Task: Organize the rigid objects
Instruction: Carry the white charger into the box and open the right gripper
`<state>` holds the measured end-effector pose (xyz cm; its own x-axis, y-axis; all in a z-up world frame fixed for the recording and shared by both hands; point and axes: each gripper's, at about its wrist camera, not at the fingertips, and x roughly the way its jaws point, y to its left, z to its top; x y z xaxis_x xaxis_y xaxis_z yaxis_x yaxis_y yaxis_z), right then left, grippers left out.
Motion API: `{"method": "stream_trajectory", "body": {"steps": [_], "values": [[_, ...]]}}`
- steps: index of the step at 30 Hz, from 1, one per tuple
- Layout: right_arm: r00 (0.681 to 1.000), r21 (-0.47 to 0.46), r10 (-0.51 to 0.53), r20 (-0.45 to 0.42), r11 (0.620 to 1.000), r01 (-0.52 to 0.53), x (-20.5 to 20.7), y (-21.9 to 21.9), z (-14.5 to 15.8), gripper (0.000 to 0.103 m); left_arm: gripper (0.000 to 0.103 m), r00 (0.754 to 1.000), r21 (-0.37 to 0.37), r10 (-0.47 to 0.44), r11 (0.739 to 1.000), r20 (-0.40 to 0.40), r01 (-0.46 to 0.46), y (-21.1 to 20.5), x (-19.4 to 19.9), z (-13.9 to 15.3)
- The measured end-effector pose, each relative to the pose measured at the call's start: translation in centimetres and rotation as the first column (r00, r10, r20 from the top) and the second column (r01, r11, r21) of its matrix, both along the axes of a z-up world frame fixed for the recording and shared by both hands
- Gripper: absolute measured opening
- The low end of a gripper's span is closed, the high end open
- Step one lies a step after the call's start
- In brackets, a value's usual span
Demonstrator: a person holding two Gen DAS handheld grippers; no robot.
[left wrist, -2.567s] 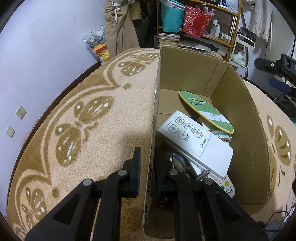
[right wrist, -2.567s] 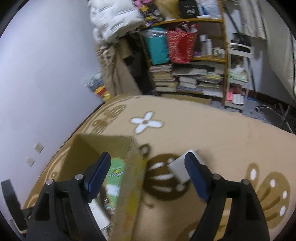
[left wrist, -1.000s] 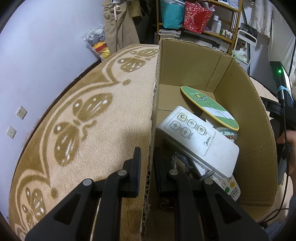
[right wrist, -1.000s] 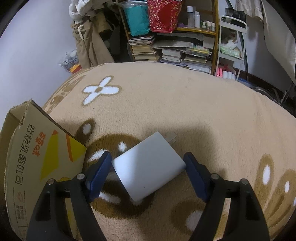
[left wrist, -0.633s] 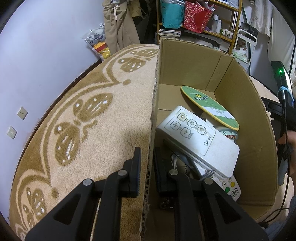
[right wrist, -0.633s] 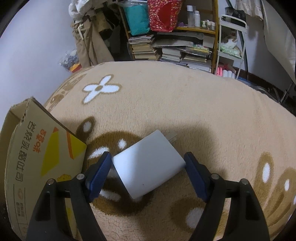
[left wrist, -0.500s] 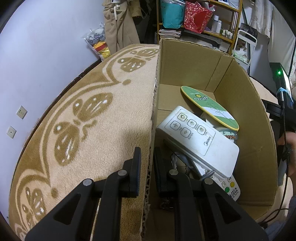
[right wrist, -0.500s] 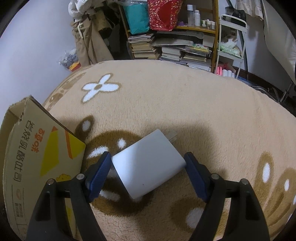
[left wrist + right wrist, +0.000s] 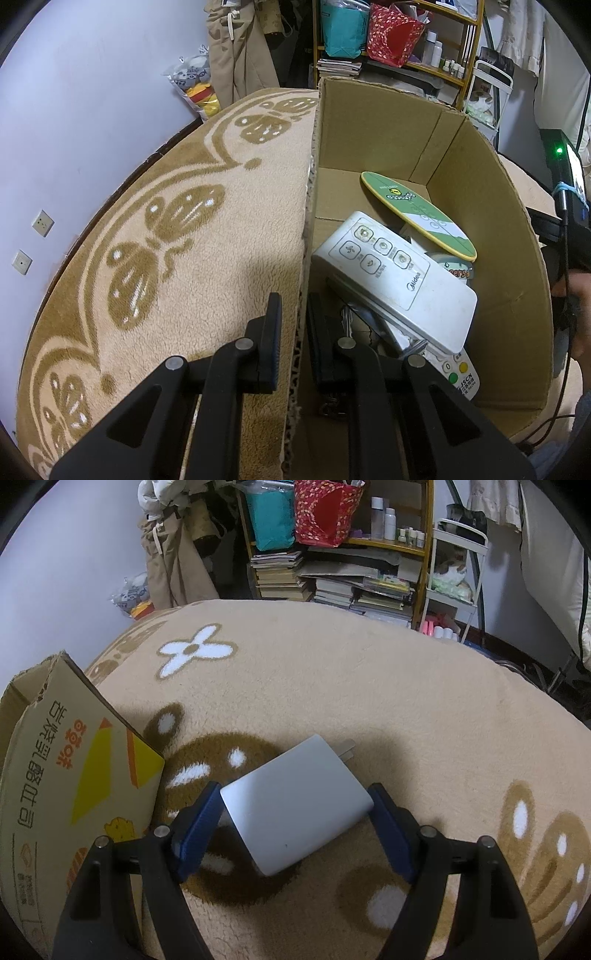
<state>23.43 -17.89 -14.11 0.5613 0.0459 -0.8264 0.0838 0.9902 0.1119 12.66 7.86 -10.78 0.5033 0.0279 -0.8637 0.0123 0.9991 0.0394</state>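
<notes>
My left gripper (image 9: 293, 314) is shut on the left wall of an open cardboard box (image 9: 312, 192) on the carpet. Inside the box lie a white remote-style panel (image 9: 395, 280), a green and yellow oval board (image 9: 417, 212) and other items beneath. My right gripper (image 9: 295, 805) is open, with its blue pads on either side of a white power adapter (image 9: 299, 808) that lies on the carpet, prongs pointing away. The pads look at or very near its corners. The box's printed outer wall (image 9: 74, 786) stands just left of it.
A beige carpet with brown patterns (image 9: 332, 686) covers the floor. A shelf with books, bags and bottles (image 9: 332, 554) stands at the back. A lavender wall with sockets (image 9: 40, 221) lies left. A hand and the other gripper's body (image 9: 569, 240) show beyond the box's right wall.
The right gripper swung from above the box to the carpet and came down around the white adapter, then held almost still. The left gripper has stayed clamped on the box wall.
</notes>
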Motion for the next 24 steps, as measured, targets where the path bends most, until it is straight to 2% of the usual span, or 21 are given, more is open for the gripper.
{"method": "stream_trajectory", "body": {"steps": [9,13,19,24], "values": [[0.999,0.071,-0.043,0.015,0.997,0.042,-1.9,-1.8,2.2,0.084,0.013,1.000,0.010,0.003,1.000,0.001,-0.003,0.0,0.0,0.1],[0.995,0.107,-0.052,0.083,0.993,0.043,-3.1,-1.7,5.2,0.083,0.013,1.000,0.013,0.003,1.000,-0.005,-0.003,0.0,0.0,0.2],[0.982,0.146,-0.008,0.190,0.989,-0.021,-4.5,0.1,9.7,0.084,0.010,1.000,0.026,-0.004,1.000,-0.006,0.005,-0.2,0.0,0.1],[0.970,0.175,0.061,0.235,0.979,-0.104,-5.7,3.3,11.8,0.084,0.010,1.000,0.026,0.000,1.000,-0.005,0.000,-0.2,0.0,0.1]]}}
